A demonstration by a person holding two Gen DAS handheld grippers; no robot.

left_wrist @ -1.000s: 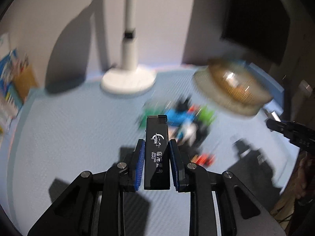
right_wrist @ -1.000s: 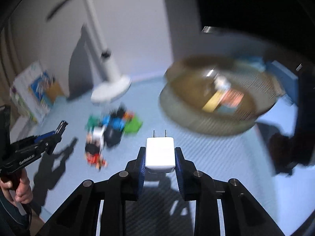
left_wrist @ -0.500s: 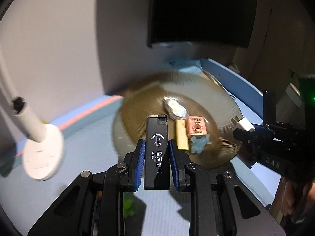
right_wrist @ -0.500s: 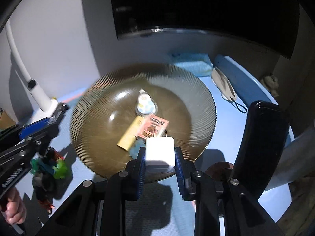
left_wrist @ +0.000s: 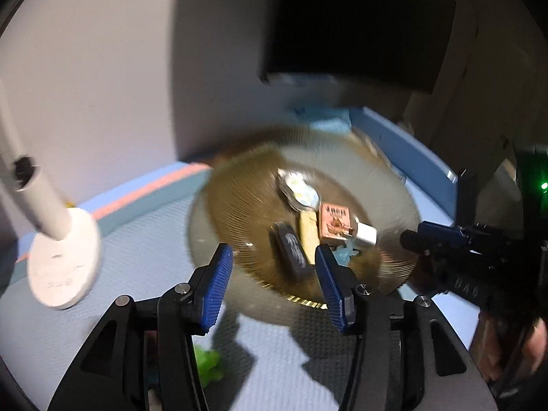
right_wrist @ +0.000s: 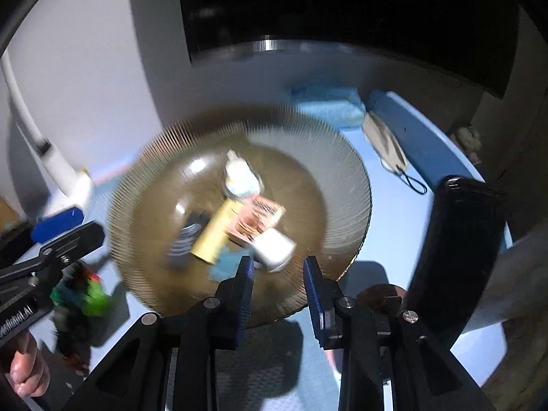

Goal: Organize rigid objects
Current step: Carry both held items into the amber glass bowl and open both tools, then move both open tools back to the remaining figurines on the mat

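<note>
A ribbed amber glass plate (left_wrist: 233, 205) (right_wrist: 318, 171) sits on the blue table. In it lie a black lighter (left_wrist: 290, 251) (right_wrist: 186, 239), a white charger plug (left_wrist: 365, 234) (right_wrist: 274, 248), a yellow stick (left_wrist: 308, 236) (right_wrist: 212, 236), an orange matchbox (left_wrist: 334, 221) (right_wrist: 258, 217) and a small round container (left_wrist: 299, 190) (right_wrist: 241, 176). My left gripper (left_wrist: 274, 284) is open and empty just in front of the lighter. My right gripper (right_wrist: 278, 284) is open and empty just in front of the plug.
A white lamp base (left_wrist: 63, 257) and pole stand left of the plate. A pile of coloured toys (right_wrist: 82, 294) lies at the left on the table. A face mask (right_wrist: 383, 140) and a blue cloth (right_wrist: 328, 102) lie behind the plate. A dark phone-like object (right_wrist: 459, 250) stands at the right.
Both grippers have opened over the plate. The black lighter has dropped from the left gripper and the white plug from the right gripper into the plate.
</note>
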